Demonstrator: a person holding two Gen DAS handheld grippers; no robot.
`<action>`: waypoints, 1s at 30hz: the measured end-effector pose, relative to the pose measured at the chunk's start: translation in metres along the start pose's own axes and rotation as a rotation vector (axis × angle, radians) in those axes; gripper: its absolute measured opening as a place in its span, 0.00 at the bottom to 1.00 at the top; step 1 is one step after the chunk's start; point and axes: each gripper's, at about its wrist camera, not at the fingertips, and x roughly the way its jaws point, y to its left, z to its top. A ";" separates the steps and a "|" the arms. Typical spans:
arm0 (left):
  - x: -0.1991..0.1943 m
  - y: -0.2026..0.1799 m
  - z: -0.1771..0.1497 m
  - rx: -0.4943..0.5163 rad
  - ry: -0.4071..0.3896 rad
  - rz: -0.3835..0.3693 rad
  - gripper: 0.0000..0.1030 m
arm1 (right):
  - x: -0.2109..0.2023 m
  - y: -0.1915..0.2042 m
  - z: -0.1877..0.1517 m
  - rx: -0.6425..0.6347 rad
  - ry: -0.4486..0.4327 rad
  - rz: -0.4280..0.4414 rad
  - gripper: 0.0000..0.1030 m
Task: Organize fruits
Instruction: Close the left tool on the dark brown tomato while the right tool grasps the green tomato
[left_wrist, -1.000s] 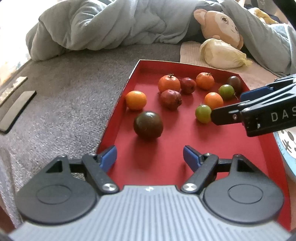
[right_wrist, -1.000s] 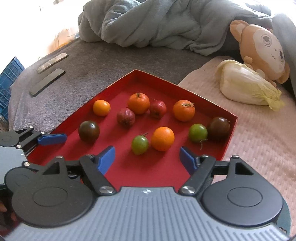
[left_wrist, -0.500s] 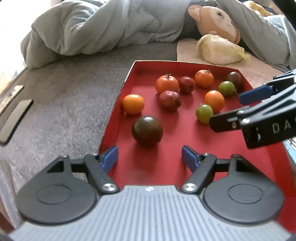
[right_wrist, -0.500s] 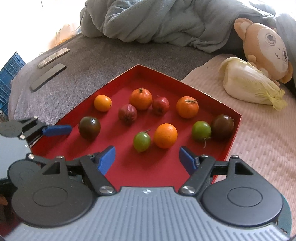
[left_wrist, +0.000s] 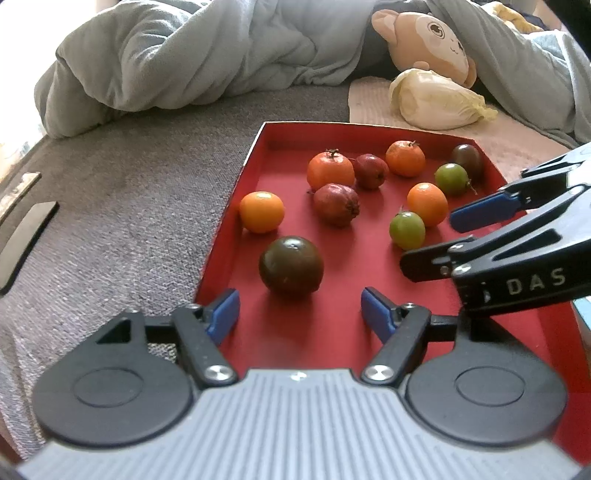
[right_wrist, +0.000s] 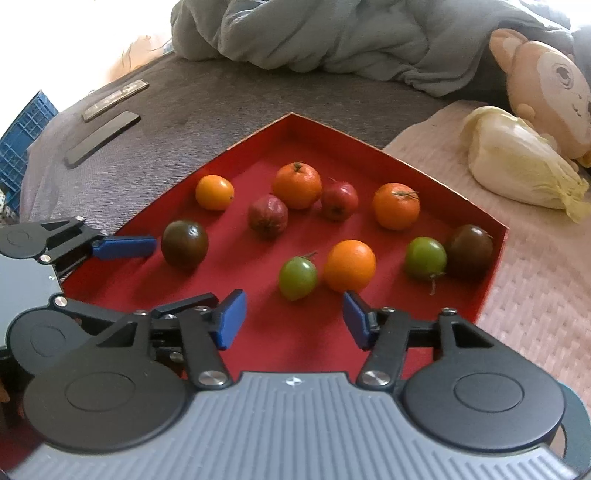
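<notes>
A red tray (left_wrist: 240, 177) on the grey bed holds several fruits. A dark tomato (left_wrist: 291, 266) lies just ahead of my left gripper (left_wrist: 301, 314), whose jaws are closing with nothing between them. A green fruit (right_wrist: 297, 277) and an orange (right_wrist: 349, 265) lie just beyond my right gripper (right_wrist: 293, 319), whose jaws are also closing on nothing. Further back sit a small orange (left_wrist: 261, 211), two red fruits (left_wrist: 336, 204), two more oranges, another green fruit (right_wrist: 424, 258) and a second dark tomato (right_wrist: 470, 249). The right gripper (left_wrist: 443, 236) reaches in from the right in the left wrist view.
A grey-blue blanket (left_wrist: 184, 62) is heaped behind the tray. A plush monkey (left_wrist: 432, 40) and a pale cabbage (left_wrist: 436, 99) lie on a pink cloth (right_wrist: 535, 306) at the right. Two flat dark bars (right_wrist: 101, 138) and a blue crate (right_wrist: 18, 144) are at the left.
The right gripper's jaws have drawn clearly closer together and the left's slightly. Both hands have barely shifted. No fruit has moved.
</notes>
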 end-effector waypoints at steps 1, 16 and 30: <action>0.000 0.000 0.000 0.000 -0.002 -0.003 0.69 | 0.001 0.002 0.001 -0.005 -0.001 0.004 0.58; 0.001 0.000 0.004 -0.011 0.000 -0.039 0.63 | 0.023 0.007 0.011 -0.050 0.027 -0.046 0.43; 0.001 0.004 0.005 -0.004 -0.022 -0.030 0.35 | 0.023 0.014 0.016 -0.104 0.033 -0.070 0.28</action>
